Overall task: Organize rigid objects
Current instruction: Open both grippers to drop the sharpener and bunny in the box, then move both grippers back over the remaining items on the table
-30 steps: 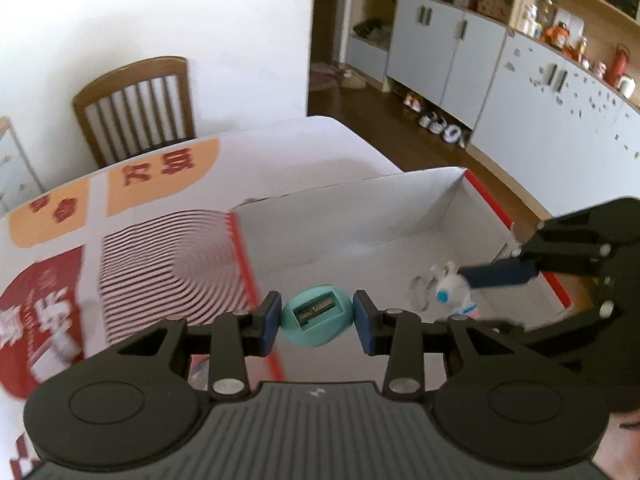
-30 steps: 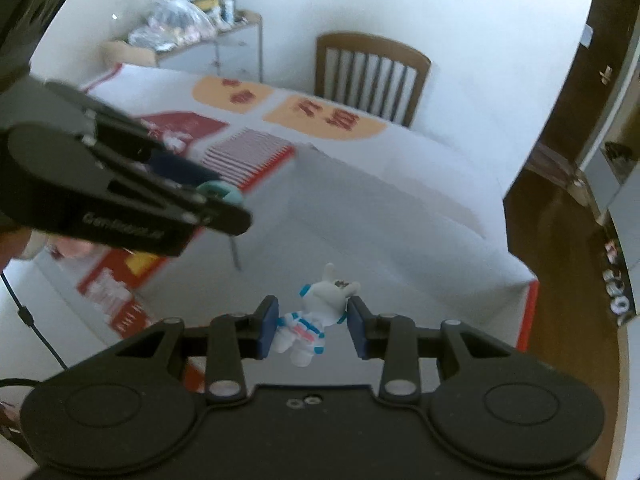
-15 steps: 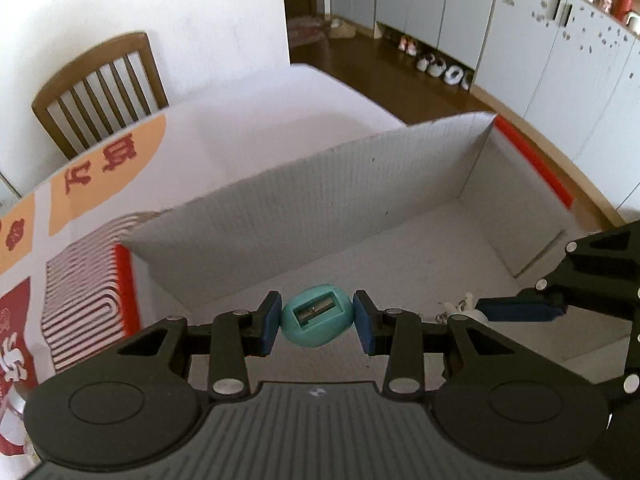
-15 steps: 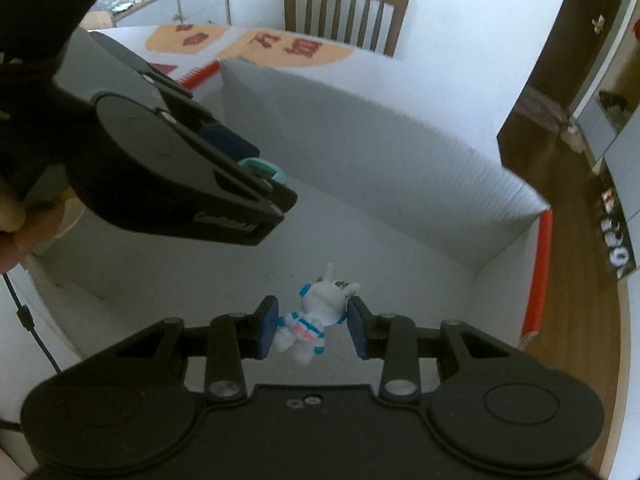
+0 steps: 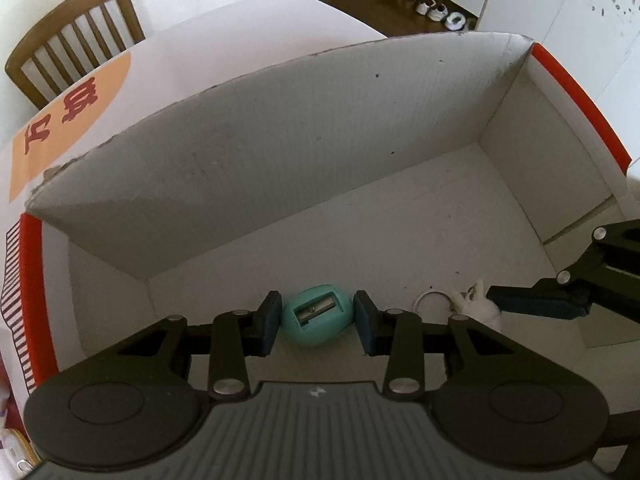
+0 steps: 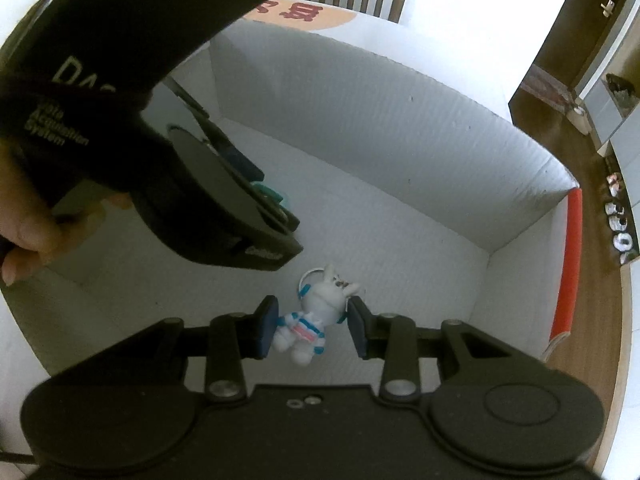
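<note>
Two hand-held grippers are shown lowered into an open white cardboard box (image 5: 304, 152) whose short ends are edged in red. The left hand-held gripper (image 5: 316, 322) is seen closed on a teal egg-shaped pencil sharpener (image 5: 315, 317), which is clamped between the blue pads with its blade slot turned toward the camera, just above the box floor. The right hand-held gripper (image 6: 310, 326) is seen closed on a small white rabbit figure keychain (image 6: 316, 312) dressed in a white suit with blue and pink stripes; the figure is pinched at its sides, and its metal ring (image 6: 310, 276) is held out ahead of the fingers. In the left wrist view, the right hand-held gripper (image 5: 540, 304) enters from the right edge, with the rabbit's head and ring visible beside its fingertip. In the right wrist view, the left hand-held gripper is seen at upper left, gripped by a person's hand (image 6: 28, 224). The box is set on a tabletop (image 5: 240, 28) covered by a white cloth with orange and red print. A wooden chair (image 5: 72, 36) is placed at the far side of the tabletop.
</note>
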{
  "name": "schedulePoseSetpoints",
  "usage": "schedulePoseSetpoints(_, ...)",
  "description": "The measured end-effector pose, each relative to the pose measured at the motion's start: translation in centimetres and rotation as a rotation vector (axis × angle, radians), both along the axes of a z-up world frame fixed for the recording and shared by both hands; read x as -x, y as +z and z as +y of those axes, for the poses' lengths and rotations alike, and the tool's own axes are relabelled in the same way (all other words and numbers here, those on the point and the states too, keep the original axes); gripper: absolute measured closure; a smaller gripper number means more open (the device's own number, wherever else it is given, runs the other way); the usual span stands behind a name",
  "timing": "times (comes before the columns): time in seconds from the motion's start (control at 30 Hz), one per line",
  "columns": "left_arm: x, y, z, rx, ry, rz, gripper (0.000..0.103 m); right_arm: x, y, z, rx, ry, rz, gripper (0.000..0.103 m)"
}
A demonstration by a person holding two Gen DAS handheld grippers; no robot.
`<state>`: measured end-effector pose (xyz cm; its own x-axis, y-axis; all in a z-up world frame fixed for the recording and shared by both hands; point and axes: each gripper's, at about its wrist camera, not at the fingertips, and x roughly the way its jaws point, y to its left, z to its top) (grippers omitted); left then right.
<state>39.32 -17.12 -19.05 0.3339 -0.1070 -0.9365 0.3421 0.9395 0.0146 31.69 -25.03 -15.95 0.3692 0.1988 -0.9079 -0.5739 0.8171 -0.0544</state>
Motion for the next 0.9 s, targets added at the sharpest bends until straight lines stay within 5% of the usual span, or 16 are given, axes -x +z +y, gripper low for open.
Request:
schedulePoseSetpoints(0.2,0.3,0.3,0.2,-0.014,0.007,0.002,0.061,-0.9,0.1,0.3,-0.011,0.001,0.003,0.057)
schedulePoseSetpoints(0.33,0.8,1.5,0.1,0.002,0.008,-0.029,0.042,-0.6,0.4,-0.1,-0.026,0.004,-0.005,0.049)
schedulePoseSetpoints(0.9,6.2,8.4,2.6,0.099,0.067,-0.172,0.041,2.1,5.0,-0.4,-0.082,0.064,-0.099,0.033)
